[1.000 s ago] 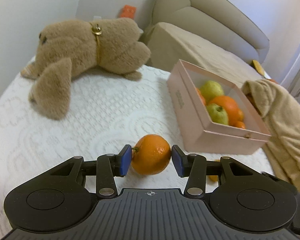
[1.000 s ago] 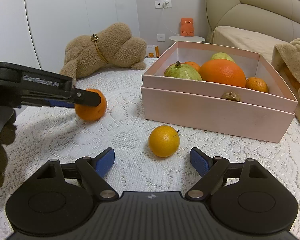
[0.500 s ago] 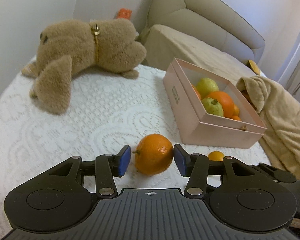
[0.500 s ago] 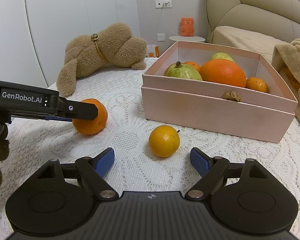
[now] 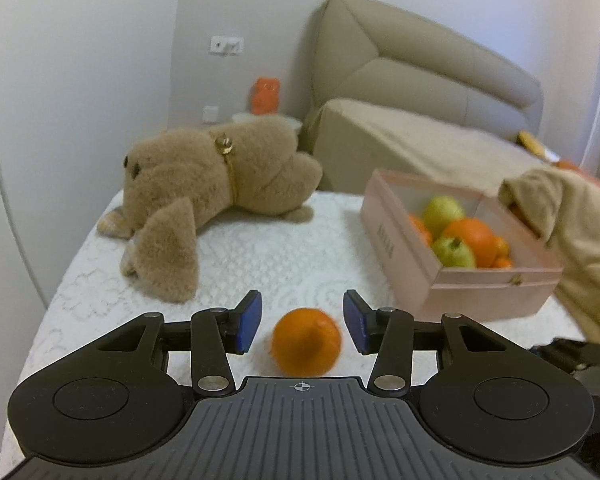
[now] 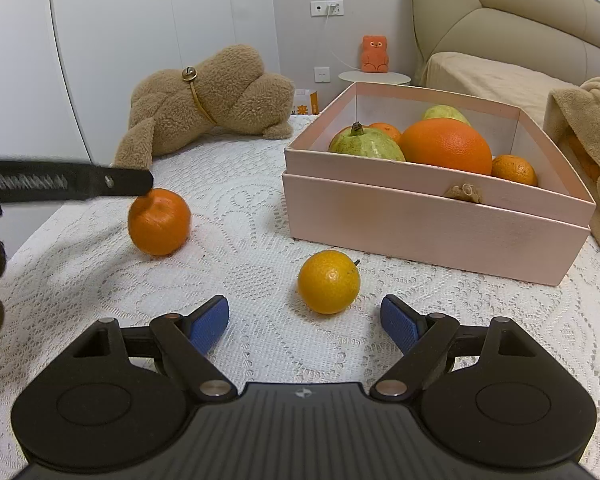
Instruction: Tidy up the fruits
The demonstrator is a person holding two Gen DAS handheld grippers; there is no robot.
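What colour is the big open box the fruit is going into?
The open cardboard fruit box is pale pink, seen best in the right wrist view.

Both wrist cameras sit low over the lace tablecloth [image 6: 240, 216], looking forward-down; both catch the pink fruit box [image 5: 480, 292] and plush toy [image 6: 204, 108].

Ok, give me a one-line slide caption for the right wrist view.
Right gripper open behind a small orange on the lace cover, pink box of fruit beyond.
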